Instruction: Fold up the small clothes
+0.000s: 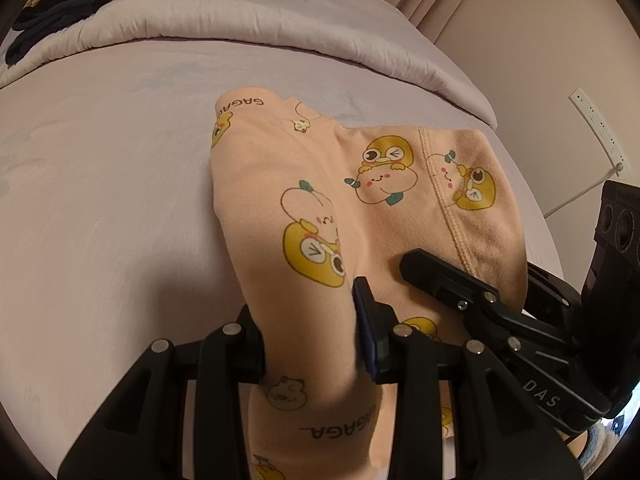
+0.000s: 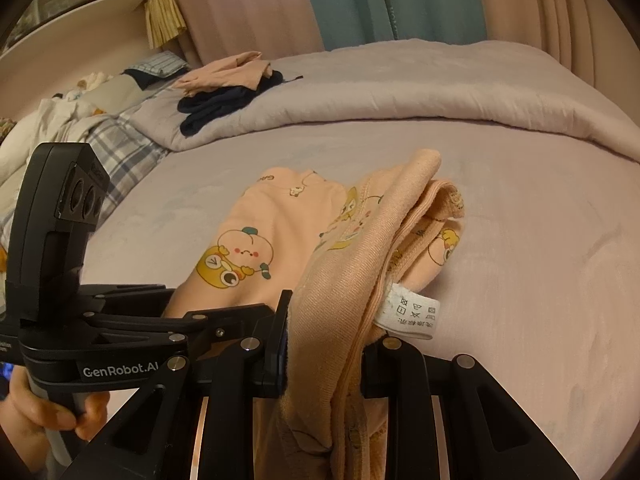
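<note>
- Garment (image 1: 280, 184) lies on the bed (image 1: 100, 168), near end raised, likely so it can be carried over for a fold.
- Left gripper (image 1: 310, 340): closed on the cloth, one finger hidden behind it.
- Right gripper (image 2: 324, 344): clamped on bunched waistband beside the care tag (image 2: 406, 312).
- What kind of garment: cannot tell; its near end runs out of frame.
- Dark clothes (image 2: 216, 106) well apart on the quilt (image 2: 400, 88).

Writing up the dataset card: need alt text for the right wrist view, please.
The right claw is shut on a peach cartoon-print garment, its white care label hanging out, over a lilac bed sheet. The left claw grips the same garment from the left; a folded quilt bearing dark clothes lies behind.
</note>
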A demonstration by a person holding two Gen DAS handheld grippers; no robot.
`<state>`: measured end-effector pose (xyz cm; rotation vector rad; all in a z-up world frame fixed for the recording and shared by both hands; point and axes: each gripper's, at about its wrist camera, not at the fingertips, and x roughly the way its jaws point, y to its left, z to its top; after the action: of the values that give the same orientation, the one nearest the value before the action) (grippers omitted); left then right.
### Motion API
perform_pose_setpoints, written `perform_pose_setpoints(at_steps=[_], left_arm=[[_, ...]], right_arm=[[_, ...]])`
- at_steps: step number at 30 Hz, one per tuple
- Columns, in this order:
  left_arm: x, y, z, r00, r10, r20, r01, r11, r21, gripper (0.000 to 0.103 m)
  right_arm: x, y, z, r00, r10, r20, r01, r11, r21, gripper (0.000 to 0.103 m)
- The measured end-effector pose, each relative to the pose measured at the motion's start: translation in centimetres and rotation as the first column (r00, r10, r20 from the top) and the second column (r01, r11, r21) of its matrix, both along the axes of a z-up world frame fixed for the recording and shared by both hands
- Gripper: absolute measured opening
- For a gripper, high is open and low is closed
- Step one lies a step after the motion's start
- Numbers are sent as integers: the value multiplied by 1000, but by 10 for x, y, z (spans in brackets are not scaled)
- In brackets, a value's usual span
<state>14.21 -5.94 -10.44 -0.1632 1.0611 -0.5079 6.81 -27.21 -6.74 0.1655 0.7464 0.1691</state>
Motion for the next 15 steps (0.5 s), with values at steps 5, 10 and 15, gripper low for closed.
perform_pose_setpoints(at_steps=[5, 10, 15], left_arm=[[-11, 3, 3, 1000, 3, 1, -3, 1000, -1, 35], [-20, 9, 6, 1000, 8, 8, -8, 1000, -3, 35], [-32, 20, 12, 999, 25, 20, -24, 1000, -7, 35]], right_arm=[[-10, 4, 2, 1000, 12, 4, -12, 1000, -3, 27], [-21, 11, 5, 1000, 21, 12, -21, 1000, -5, 27], [-27, 21, 10, 999, 40, 22, -40, 999, -11, 27]])
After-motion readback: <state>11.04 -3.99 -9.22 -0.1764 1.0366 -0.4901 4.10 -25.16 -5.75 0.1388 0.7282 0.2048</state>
